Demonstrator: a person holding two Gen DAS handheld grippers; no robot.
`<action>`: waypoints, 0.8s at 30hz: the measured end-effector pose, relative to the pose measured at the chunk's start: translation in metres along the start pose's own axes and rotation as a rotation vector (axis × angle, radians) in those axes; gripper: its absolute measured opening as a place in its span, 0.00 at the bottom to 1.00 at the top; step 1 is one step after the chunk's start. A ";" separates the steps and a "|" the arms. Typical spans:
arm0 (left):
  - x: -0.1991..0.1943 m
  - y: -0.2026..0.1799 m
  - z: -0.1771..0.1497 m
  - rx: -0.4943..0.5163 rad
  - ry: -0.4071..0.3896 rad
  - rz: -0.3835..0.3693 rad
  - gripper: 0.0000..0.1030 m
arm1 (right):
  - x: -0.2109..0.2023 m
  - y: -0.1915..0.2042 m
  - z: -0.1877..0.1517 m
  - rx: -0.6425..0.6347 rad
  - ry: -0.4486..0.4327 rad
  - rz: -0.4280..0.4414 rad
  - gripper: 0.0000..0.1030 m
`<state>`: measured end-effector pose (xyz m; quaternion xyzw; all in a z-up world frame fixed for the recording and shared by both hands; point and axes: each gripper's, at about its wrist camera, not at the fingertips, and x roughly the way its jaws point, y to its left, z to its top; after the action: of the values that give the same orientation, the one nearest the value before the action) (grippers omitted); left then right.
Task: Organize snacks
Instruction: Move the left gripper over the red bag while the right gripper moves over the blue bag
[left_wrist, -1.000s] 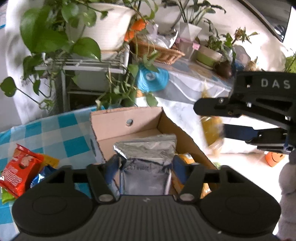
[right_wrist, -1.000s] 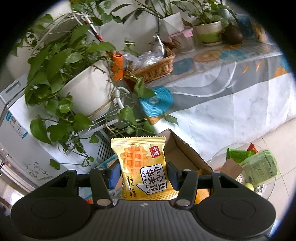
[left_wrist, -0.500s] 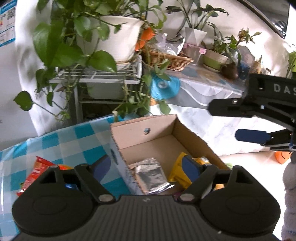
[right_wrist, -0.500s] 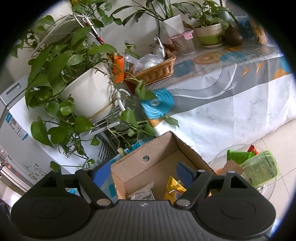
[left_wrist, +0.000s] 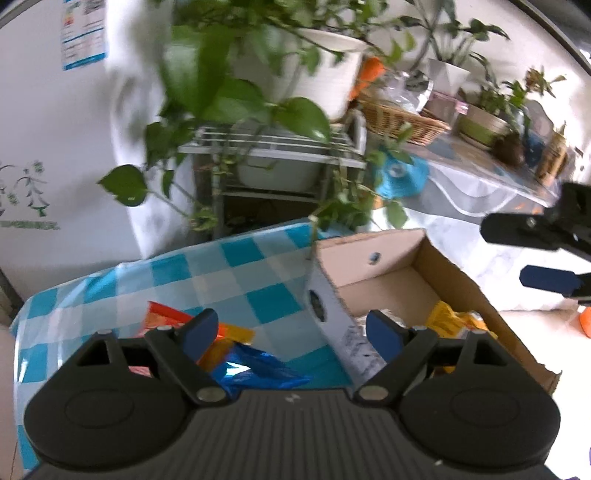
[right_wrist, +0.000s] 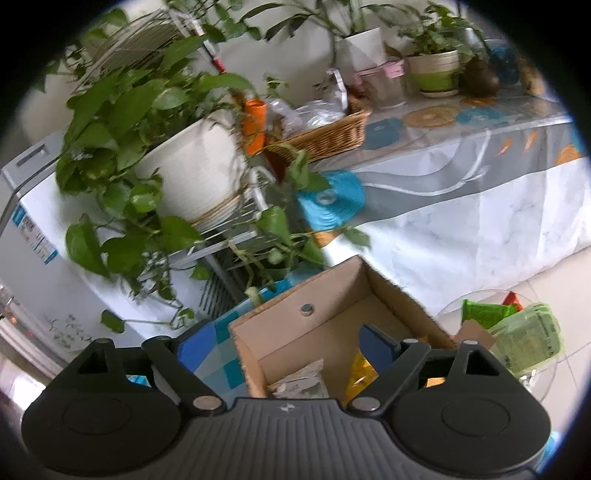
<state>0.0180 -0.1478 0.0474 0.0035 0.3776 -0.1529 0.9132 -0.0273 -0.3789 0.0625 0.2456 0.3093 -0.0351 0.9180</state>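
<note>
Left wrist view: left gripper (left_wrist: 291, 332) and right gripper (right_wrist: 284, 345) jaws were opening, empty, over the box (left_wrist: 402, 254).

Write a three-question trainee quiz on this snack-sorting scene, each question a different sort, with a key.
1. True or false: the left gripper holds a packet between its pads.
2. Multiple choice: where does the silver packet lie? A) on the checked tablecloth B) inside the cardboard box C) in the wicker basket
3. Fill the blank: beside the silver packet in the cardboard box lies a ______ packet.

Key
1. False: its jaws are opening with nothing between them; the blue packet and the orange packet lie beyond them on the checked tablecloth.
2. B
3. yellow
</note>
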 end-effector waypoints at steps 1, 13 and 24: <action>-0.001 0.008 0.001 -0.007 -0.001 0.008 0.86 | 0.001 0.003 -0.001 -0.010 0.004 0.010 0.88; -0.010 0.098 0.007 -0.105 -0.019 0.122 0.89 | 0.015 0.049 -0.014 -0.163 0.060 0.079 0.94; 0.008 0.133 -0.008 -0.125 0.023 0.121 0.90 | 0.037 0.087 -0.039 -0.255 0.192 0.139 0.94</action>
<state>0.0550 -0.0221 0.0218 -0.0287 0.3961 -0.0737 0.9148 -0.0001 -0.2810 0.0514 0.1503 0.3796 0.0916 0.9082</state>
